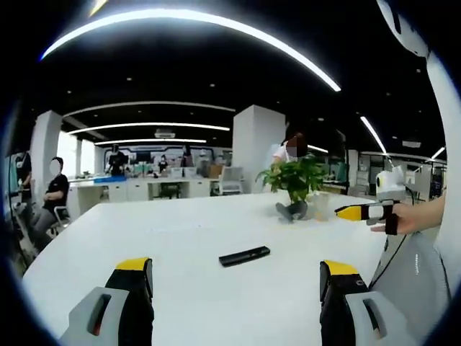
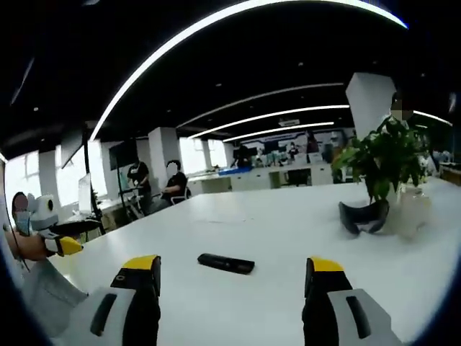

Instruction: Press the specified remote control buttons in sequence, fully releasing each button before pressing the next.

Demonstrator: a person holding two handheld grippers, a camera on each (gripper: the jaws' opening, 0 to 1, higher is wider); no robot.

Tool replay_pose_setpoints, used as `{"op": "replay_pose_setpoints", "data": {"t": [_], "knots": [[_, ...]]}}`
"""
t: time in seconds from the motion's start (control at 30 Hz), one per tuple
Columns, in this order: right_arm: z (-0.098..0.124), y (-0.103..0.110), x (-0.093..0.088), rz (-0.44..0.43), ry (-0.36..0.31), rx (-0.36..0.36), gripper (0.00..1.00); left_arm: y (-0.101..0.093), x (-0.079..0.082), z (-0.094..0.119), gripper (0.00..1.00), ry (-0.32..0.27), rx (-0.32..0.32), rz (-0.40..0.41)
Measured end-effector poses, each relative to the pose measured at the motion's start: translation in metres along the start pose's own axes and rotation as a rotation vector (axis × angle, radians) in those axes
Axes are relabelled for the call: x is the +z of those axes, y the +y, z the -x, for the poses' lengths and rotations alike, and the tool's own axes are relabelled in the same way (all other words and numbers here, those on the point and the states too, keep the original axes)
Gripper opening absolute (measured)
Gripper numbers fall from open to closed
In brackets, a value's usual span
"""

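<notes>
Both hand-held grippers have their jaws spread wide and hold nothing. Seen in the left gripper view, the left gripper (image 1: 236,285) shows two black jaws with yellow tips and grey bodies, rising from the bottom edge, with bare tabletop between them. Seen in the right gripper view, the right gripper (image 2: 234,281) looks the same: two black jaws with yellow caps, far apart, empty.

Beyond the jaws of each gripper lies the slim black rectangular remote control (image 1: 244,255) (image 2: 226,263), flat on the large white table (image 1: 180,231) (image 2: 274,223). It is apart from both grippers and nothing touches it. In the left gripper view it sits between the jaw tips and a little further away; in the right gripper view it is also between the jaws, closer to the left one.

At the right edge of the left gripper view the right gripper appears, held in a person's hand (image 1: 403,218), its yellow tip pointing inward above the table.

Further back on the table stands a green leafy plant in a clear vase (image 1: 295,179) (image 2: 385,158), and a dark curved object (image 1: 292,210) (image 2: 364,216) lies just beside it. Behind the table there is an open office with white desks, white pillars (image 1: 252,144) and long ceiling lights (image 1: 202,21). A seated person in dark clothes (image 1: 54,191) is at the far left.
</notes>
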State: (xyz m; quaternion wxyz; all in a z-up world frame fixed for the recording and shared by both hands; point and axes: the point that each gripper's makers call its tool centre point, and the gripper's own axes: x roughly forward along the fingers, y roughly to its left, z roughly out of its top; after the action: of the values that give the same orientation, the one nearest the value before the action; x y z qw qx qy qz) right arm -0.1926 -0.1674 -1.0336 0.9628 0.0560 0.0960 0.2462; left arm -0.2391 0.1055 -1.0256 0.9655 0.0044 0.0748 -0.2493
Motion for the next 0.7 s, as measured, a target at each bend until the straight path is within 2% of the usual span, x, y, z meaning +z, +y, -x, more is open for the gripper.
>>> {"op": "replay_pose_setpoints", "data": {"t": [0.2, 0.4, 0.7], "knots": [[0.02, -0.005, 0.011, 0.002, -0.036, -0.043, 0.81, -0.007, 0.004, -0.001, 1.0, 0.001, -0.005, -0.011], [0.041, -0.005, 0.01, 0.015, -0.038, -0.078, 0.8, -0.014, 0.009, -0.002, 1.0, -0.005, -0.01, -0.014], [0.061, -0.002, 0.012, 0.025, -0.048, -0.117, 0.79, -0.009, 0.005, 0.001, 1.0, -0.007, -0.017, -0.015]]}}
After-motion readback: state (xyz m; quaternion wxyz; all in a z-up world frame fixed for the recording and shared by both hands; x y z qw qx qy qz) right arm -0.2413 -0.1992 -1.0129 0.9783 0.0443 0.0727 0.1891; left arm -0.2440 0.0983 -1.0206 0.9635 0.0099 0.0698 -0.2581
